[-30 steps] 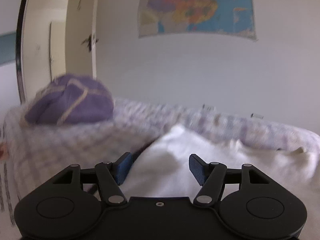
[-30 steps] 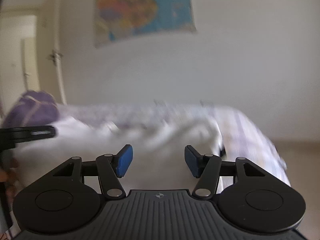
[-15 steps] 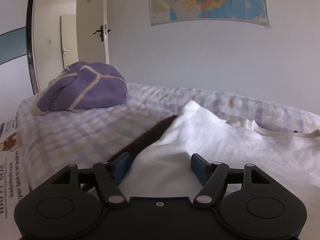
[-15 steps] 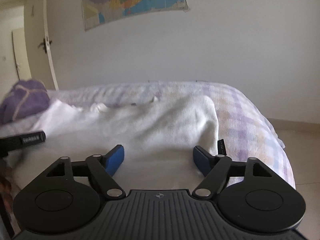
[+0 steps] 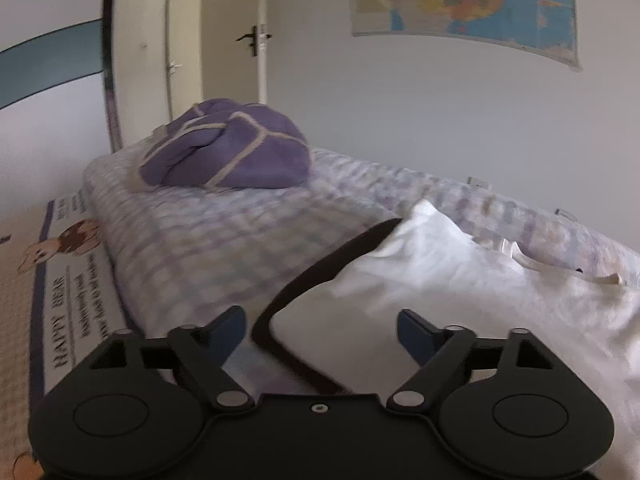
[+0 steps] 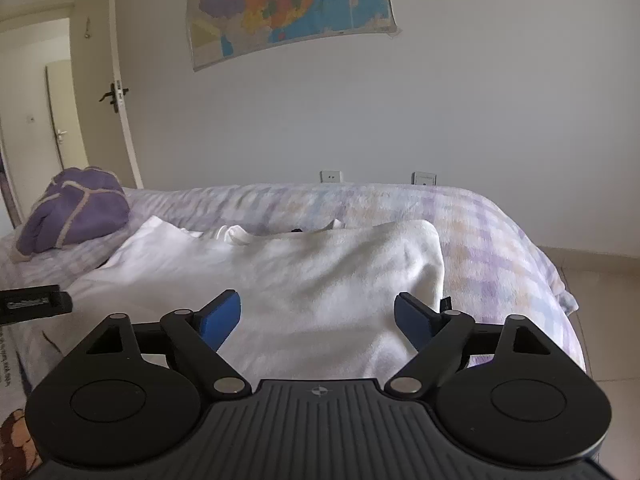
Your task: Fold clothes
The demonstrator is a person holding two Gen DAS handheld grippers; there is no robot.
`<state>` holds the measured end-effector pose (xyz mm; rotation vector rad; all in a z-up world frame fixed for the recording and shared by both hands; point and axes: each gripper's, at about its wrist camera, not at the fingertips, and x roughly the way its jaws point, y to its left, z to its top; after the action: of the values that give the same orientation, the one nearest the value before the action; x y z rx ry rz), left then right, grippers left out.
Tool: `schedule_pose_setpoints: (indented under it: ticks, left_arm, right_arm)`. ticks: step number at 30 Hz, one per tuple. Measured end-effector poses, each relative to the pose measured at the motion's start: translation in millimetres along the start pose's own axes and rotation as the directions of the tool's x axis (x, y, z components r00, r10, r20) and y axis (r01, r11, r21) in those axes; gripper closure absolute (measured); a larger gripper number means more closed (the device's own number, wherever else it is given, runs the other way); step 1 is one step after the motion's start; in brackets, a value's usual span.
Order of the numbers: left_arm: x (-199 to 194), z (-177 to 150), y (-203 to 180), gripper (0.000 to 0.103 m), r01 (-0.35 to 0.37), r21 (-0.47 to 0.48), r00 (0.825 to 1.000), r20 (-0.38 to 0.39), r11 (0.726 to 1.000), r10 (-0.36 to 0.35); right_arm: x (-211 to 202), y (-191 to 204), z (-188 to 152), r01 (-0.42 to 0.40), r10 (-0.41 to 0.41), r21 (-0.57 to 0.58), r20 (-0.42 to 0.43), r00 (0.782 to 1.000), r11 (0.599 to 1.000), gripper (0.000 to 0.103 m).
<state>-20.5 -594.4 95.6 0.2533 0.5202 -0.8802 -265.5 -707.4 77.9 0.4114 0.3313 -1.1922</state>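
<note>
A white garment [image 5: 460, 292] with a dark trim edge [image 5: 320, 276] lies spread on the bed; it also shows in the right wrist view [image 6: 300, 276]. My left gripper [image 5: 320, 332] is open and empty, just in front of the garment's near left corner. My right gripper [image 6: 318, 318] is open and empty, just in front of the garment's near right part. A part of the left gripper [image 6: 36, 304] shows at the left edge of the right wrist view.
A bed with a lilac checked cover [image 5: 224, 236] holds a purple bundled blanket [image 5: 228, 148] at its far left, also in the right wrist view [image 6: 76, 208]. A printed floor mat [image 5: 60, 320] lies left of the bed. A map [image 6: 288, 4] hangs on the wall beside a door [image 6: 120, 96].
Both grippers have opened wider and drawn back from the garment. The left wrist view has swung so more of the bed's left side and the floor mat shows.
</note>
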Motion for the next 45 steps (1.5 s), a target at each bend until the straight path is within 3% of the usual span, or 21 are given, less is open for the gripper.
schedule_pose_setpoints:
  ticks: [4,13,21,29,33,40,45]
  left_arm:
    - [-18,-1,4,0.001,-0.036,-0.009,0.999,-0.006,0.999,0.036]
    - [-54,-9,13,0.001,-0.098,-0.007,0.994,-0.057,0.995,0.098]
    - [-79,-28,24,0.001,-0.128,-0.006,0.979,-0.16,0.992,0.125]
    - [-109,-57,46,0.001,-0.187,-0.03,0.961,-0.212,0.982,0.177]
    - [-125,-69,64,0.001,-0.23,-0.057,0.951,-0.225,0.971,0.212]
    - [-151,-90,110,0.001,-0.335,-0.093,0.918,-0.255,0.937,0.303]
    - [-173,-101,148,0.001,-0.396,-0.118,0.894,-0.275,0.911,0.353]
  right_arm:
    - [-5,-1,2,0.0,0.0,-0.026,-0.004,1.0,1.0,0.001]
    - [-4,-7,5,0.003,-0.006,-0.079,-0.037,0.999,0.997,0.0]
    - [-2,0,3,-0.076,0.062,-0.122,-0.116,0.991,0.99,0.0]
    - [-9,23,-3,-0.219,0.186,-0.151,-0.207,0.961,0.964,0.0]
    - [-16,41,-8,-0.252,0.208,-0.198,-0.22,0.953,0.947,0.0]
    - [-32,85,-22,-0.322,0.253,-0.287,-0.254,0.934,0.902,0.0]
    - [-53,121,-29,-0.415,0.339,-0.297,-0.276,0.899,0.86,0.0]
